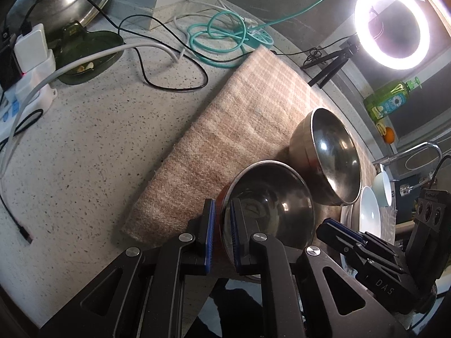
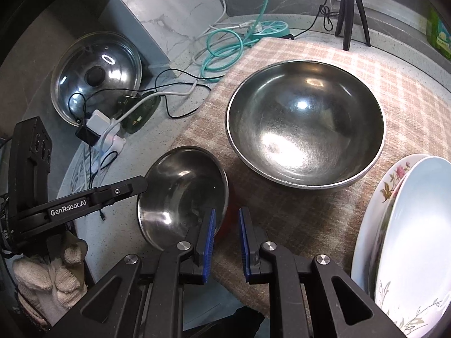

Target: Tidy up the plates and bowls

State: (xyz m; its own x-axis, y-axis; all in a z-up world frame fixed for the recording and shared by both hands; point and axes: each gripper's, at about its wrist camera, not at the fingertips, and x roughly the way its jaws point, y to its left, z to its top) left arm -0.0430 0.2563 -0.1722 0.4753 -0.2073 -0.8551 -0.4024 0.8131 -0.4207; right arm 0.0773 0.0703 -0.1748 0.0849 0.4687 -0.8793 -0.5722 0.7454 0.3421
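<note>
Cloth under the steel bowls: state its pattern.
Cloth: beige-and-pink plaid; clearest in the right wrist view.

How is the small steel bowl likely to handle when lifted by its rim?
The small bowl looks thin-walled, probably light. Its polished steel seems slippery, and the left gripper pinches only the rim, so it may swing or slip. Its rounded base would likely rock, not break.
</note>
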